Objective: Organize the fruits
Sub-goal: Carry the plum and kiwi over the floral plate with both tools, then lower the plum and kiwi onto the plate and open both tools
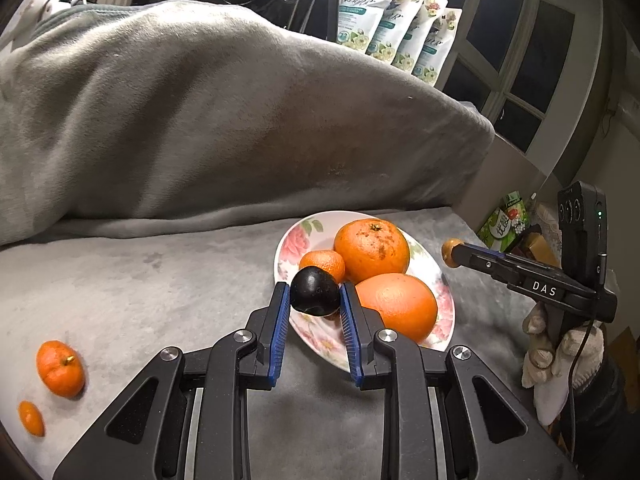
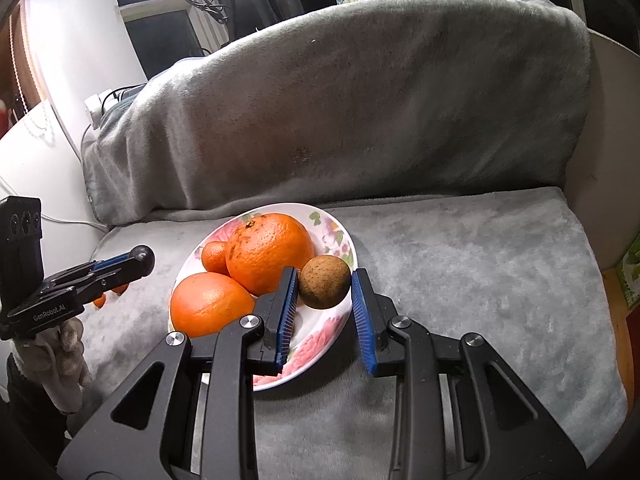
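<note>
My left gripper (image 1: 314,290) is shut on a small black round fruit (image 1: 312,292), held over the near rim of a floral plate (image 1: 304,236). On the plate lie two large oranges (image 1: 372,245) (image 1: 396,306) and a small mandarin (image 1: 323,264). My right gripper (image 2: 325,276) is shut on a brown round fruit (image 2: 324,283) above the plate's right side (image 2: 336,240). Each view shows the other gripper from the side: the right gripper (image 1: 456,252) with the brown fruit, the left gripper (image 2: 138,260) with the black fruit. Two loose mandarins (image 1: 60,368) (image 1: 31,418) lie on the grey blanket, left of the plate.
The plate rests on a sofa seat covered by a grey blanket (image 2: 460,264), with the blanket-draped backrest (image 1: 208,120) rising behind. Several refill pouches (image 1: 400,28) stand on the sill behind it. A gloved hand (image 1: 560,352) holds the right gripper. A white cable (image 2: 60,220) trails at the left.
</note>
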The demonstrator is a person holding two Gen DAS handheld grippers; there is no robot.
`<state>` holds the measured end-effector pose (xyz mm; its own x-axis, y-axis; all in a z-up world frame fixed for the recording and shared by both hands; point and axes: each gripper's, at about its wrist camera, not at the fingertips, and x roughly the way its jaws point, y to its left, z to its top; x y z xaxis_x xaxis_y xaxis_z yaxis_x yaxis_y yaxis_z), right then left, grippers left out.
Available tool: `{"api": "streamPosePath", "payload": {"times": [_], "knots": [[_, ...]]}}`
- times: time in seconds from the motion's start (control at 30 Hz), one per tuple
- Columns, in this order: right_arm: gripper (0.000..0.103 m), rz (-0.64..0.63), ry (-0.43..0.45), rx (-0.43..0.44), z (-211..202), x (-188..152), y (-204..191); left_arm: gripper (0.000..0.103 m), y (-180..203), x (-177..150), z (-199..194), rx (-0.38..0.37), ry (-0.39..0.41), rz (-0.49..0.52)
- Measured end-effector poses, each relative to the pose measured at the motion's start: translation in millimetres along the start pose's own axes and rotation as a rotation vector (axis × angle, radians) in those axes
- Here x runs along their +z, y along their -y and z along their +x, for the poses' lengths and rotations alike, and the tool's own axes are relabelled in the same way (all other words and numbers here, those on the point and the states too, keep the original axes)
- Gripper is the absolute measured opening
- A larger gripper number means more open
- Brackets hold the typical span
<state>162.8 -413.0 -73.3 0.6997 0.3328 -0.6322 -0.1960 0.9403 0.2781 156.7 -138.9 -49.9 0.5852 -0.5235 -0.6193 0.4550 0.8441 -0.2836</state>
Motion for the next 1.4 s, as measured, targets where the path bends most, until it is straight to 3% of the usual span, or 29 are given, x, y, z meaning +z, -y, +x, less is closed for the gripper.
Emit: {"api": "streamPosePath", "payload": {"times": [0.6,0.63,0.73,0.8,0.83,0.87,1.07,1.4], "knots": [[0.029,0.015,-0.009,0.028,5.5,0.3,1.2,0.024,0.8,5.9,8.9,-0.028,-0.012,-0.015],[0.029,0.014,-0.01,0.031,5.7,0.0,0.7,0.026,1.2,5.9,9.5,-0.027,-0.012,-0.014],[0.03,0.005,-0.011,0.035,6.1,-0.3,-1.9,0.046,2.3,6.9,9.5,-0.031,-0.006,-0.013],[0.047,0.008,-0.006,0.04,5.2,-0.2,-2.6,0.053,3.0,8.0,8.2,-0.034,0.001,-0.014],[0.063,0.01,0.002,0.039,4.0,-0.1,-2.7,0.057,3.6,8.7,7.1,-0.03,0.005,-0.013],[0.07,0.01,0.012,0.036,2.5,-0.2,-3.0,0.06,3.6,9.1,6.4,-0.028,0.008,-0.011],[0.089,0.021,0.04,0.027,-4.2,1.4,-3.2,0.077,8.4,9.4,0.5,-0.009,0.017,0.017],[0.09,0.021,0.05,0.014,-10.1,2.8,-5.1,0.081,18.2,9.4,-11.7,0.056,0.043,0.062]]}}
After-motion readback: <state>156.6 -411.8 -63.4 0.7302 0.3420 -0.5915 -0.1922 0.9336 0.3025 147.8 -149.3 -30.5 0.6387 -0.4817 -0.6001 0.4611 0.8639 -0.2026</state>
